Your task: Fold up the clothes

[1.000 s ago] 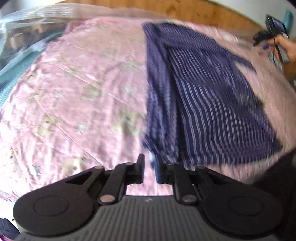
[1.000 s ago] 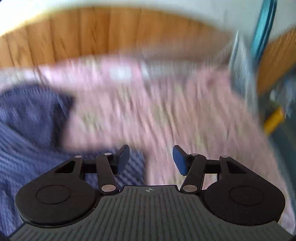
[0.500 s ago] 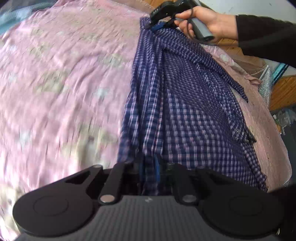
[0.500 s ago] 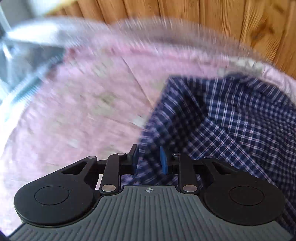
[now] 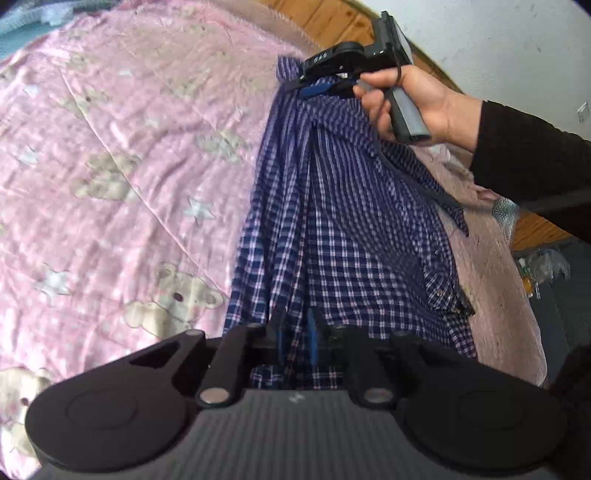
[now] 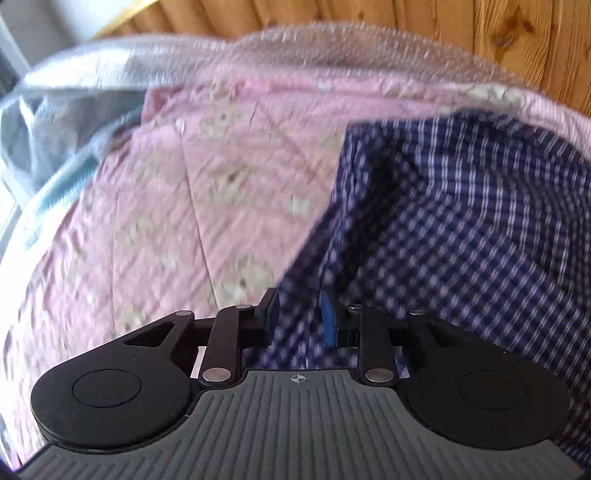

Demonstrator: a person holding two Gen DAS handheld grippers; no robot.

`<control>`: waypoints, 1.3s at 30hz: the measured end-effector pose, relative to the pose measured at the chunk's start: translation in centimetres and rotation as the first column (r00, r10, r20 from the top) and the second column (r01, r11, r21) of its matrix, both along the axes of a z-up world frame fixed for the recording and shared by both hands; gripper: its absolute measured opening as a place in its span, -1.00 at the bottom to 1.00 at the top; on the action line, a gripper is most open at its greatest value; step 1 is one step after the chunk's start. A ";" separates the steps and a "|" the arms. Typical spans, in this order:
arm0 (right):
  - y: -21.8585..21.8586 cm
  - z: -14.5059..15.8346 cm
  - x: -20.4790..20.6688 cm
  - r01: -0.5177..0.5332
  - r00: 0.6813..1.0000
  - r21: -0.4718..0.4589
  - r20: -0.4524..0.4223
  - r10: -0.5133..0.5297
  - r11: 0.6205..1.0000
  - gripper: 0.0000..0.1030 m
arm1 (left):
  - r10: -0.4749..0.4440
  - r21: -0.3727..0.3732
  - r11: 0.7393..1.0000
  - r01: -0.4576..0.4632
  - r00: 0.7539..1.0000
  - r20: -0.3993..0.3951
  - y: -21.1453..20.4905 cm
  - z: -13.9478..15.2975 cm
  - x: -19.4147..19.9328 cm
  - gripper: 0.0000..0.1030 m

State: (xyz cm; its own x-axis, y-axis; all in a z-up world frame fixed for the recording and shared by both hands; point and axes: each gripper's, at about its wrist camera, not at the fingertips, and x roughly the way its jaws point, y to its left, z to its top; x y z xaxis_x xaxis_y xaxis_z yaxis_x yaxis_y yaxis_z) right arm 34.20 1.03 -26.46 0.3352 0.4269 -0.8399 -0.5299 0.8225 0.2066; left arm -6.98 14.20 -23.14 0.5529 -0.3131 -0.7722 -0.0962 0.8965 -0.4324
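Bedspread [image 6: 177, 206] ahead-left of right tool [image 6: 298, 317] motion-blurred, print unreadable. Shirt [image 6: 461, 236] cut off at right edge.

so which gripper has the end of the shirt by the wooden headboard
The right gripper, held in the hand: it pinches the far end of the shirt near the headboard. The left gripper clamps the near end.

No text, label, brand or number can be read anywhere; small pale marks on the side of the right gripper [image 5: 320, 76], seen from the left wrist, are too small and blurred to make out
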 end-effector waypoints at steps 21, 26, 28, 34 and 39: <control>-49.4 0.1 -9.9 0.800 0.588 0.268 -0.166 -0.792 0.537 0.38 | -0.173 0.219 0.960 0.176 0.984 -0.036 -6.0 4.6 6.2 -0.41; -48.3 -1.7 -7.6 0.700 0.703 0.369 -0.209 -0.680 0.611 -0.13 | -0.216 0.235 0.950 0.205 0.976 0.020 -8.5 6.6 9.3 -0.40; -47.1 -1.3 -7.6 0.669 0.736 0.343 -0.187 -0.651 0.659 -0.84 | -0.233 0.242 0.946 0.216 0.972 0.043 -9.5 7.3 10.5 -0.40; -40.7 9.3 -14.1 0.344 0.843 0.281 0.327 -0.427 0.896 -0.87 | -0.284 0.263 0.932 0.248 0.953 0.109 -12.6 9.6 14.2 -0.24; -34.5 11.9 -22.2 -0.019 0.807 -0.253 0.568 0.164 0.967 -0.88 | -0.152 0.156 0.977 0.144 0.987 0.045 -9.7 7.7 14.7 -0.22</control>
State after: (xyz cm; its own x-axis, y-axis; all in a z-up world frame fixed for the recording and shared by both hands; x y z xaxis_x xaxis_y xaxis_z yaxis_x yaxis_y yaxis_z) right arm 12.04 -33.45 -14.52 0.7583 0.3062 -0.5755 -0.5653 0.7485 -0.3467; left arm 7.71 4.51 -15.47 0.5529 -0.2765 -0.7860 0.0630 0.9545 -0.2915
